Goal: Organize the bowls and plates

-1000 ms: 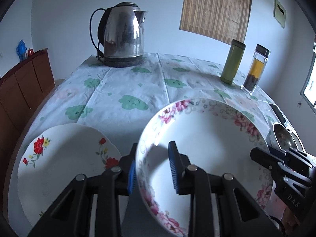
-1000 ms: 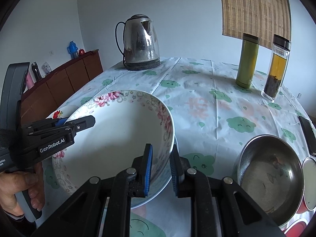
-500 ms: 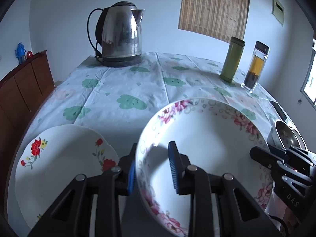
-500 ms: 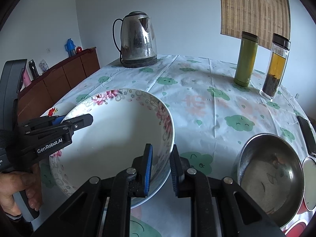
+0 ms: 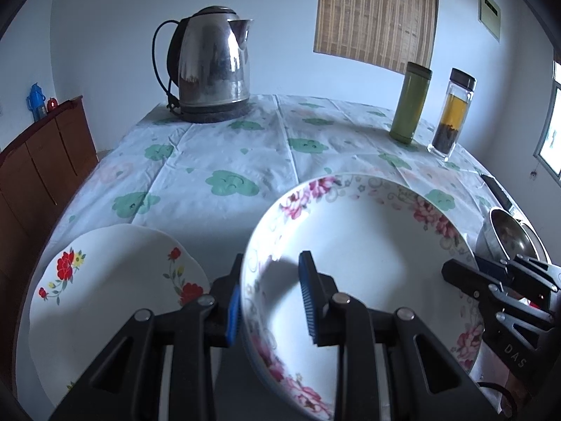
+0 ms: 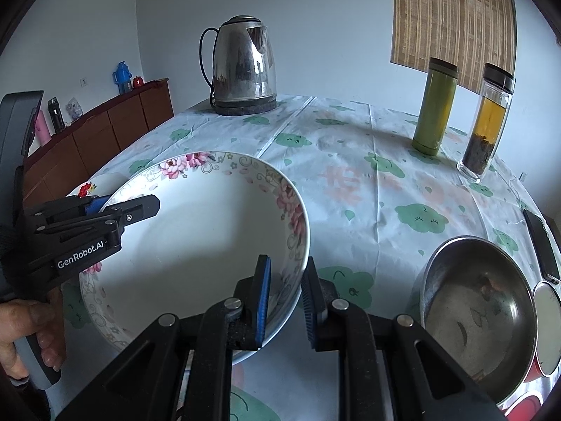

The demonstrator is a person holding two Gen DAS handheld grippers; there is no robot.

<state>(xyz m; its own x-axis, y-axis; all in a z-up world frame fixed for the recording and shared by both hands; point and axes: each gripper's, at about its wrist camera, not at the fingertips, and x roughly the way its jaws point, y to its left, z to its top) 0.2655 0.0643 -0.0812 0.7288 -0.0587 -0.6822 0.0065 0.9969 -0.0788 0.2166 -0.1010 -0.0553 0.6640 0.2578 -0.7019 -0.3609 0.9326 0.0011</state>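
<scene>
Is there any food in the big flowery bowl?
No, empty. The flowery bowl shows only a clean white inside in both views, while the left gripper and right gripper pinch its rim.

Only slight shifts are noted vs. the earlier pics: in the right wrist view the floral bowl [image 6: 196, 245] & the left gripper [image 6: 133, 207] are seen a touch further left & up, while in the left wrist view the kettle [image 5: 210, 66] & red-flower plate [image 5: 105, 298] are seen marginally lower.
</scene>
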